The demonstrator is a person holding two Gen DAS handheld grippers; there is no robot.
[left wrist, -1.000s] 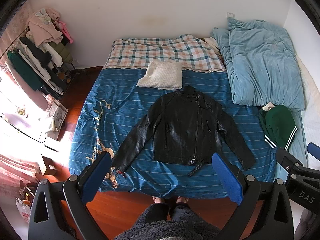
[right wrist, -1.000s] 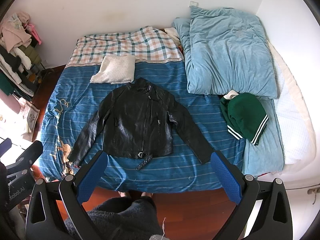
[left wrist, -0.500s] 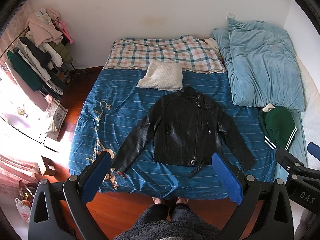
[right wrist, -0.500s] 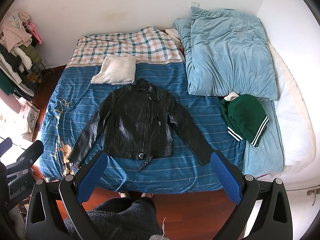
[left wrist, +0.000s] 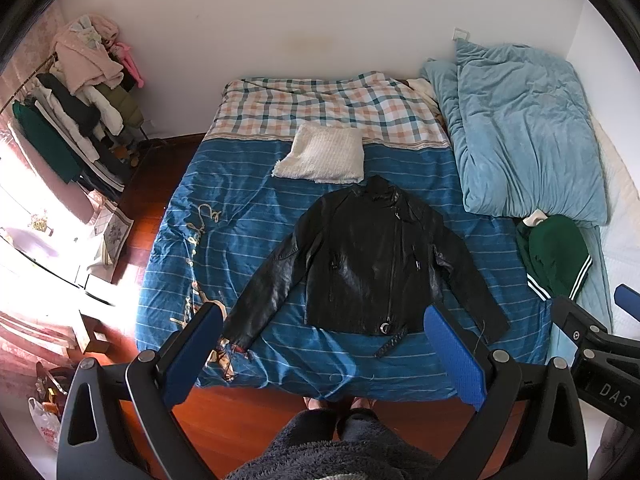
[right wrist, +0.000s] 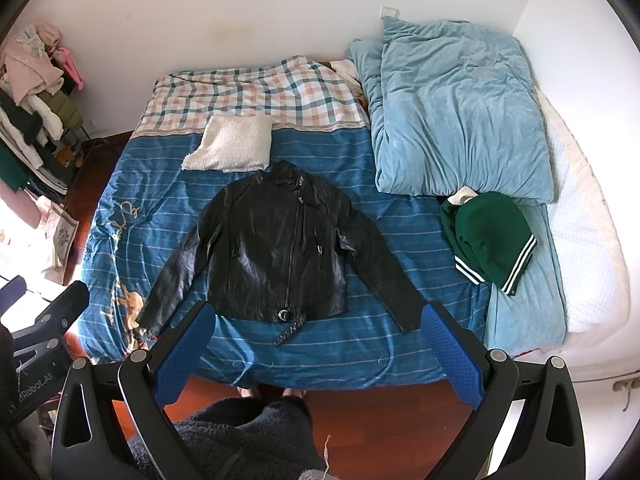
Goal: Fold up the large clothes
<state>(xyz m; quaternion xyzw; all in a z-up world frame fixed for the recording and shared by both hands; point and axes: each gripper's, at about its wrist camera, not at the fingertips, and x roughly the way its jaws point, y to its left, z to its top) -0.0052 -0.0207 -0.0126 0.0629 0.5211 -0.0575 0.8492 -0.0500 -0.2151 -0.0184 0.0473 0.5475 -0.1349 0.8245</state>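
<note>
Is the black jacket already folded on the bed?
No, the black jacket lies flat and face up on the blue striped bedspread with both sleeves spread out to the sides.

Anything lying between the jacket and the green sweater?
No: only bare striped sheet separates the jacket from the green sweater, clearest in the right wrist view.
</note>
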